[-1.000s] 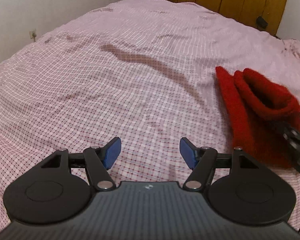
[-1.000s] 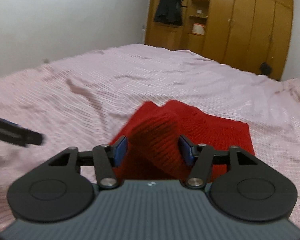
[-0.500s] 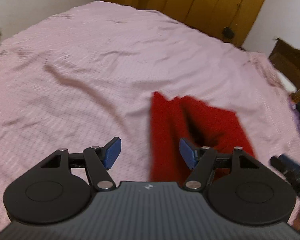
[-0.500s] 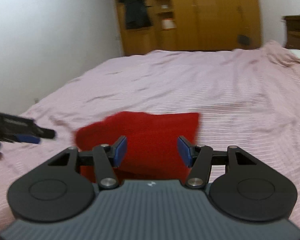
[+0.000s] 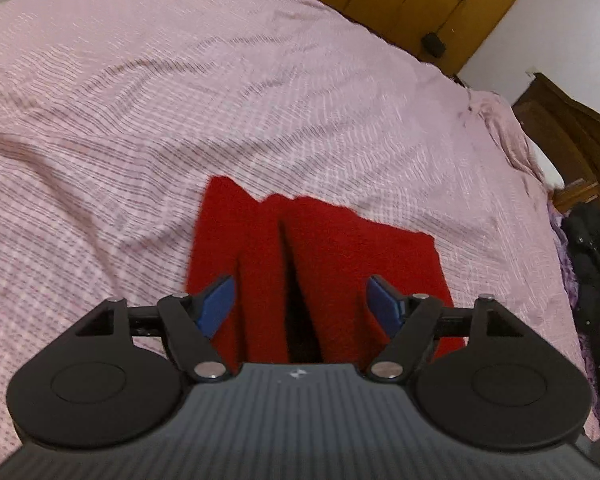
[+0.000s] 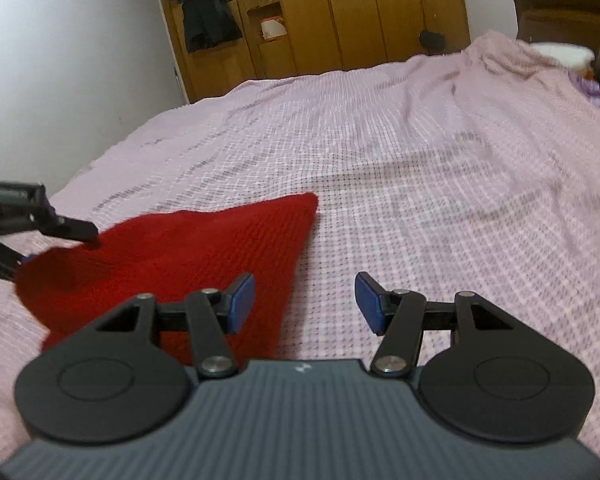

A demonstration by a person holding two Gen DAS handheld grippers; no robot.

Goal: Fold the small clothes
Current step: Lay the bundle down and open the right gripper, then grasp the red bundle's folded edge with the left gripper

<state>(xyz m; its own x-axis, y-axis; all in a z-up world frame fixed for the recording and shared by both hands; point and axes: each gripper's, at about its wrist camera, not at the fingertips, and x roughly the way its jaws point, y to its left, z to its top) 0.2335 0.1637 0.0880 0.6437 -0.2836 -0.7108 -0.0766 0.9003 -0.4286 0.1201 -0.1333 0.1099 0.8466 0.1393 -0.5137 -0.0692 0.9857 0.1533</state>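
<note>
Red knit garment [image 5: 320, 264] found lying on the bed [image 5: 180, 100], which is covered in a pink checked sheet; partly folded, with a dark open slit running down its middle in the left wrist view.

Left hand-held gripper [image 5: 300, 304] positioned over the near part of the garment, jaws spreading wider at this moment. Blue pads [image 5: 216, 304] clear of the cloth on both sides (garment lies beneath and between them, not pinched).

Right hand-held gripper [image 6: 304, 304] spread, holding nothing. Left pad over the garment's near right edge [image 6: 172, 252], right pad over bare sheet; contact with the cloth cannot be told.

Left hand-held gripper also visible at the left edge of the right wrist view [image 6: 68, 240], fingertip at the garment's far left edge.

Wooden wardrobe [image 6: 360, 16] noted beyond the bed, dark clothing [image 6: 208, 16] hanging on it.
</note>
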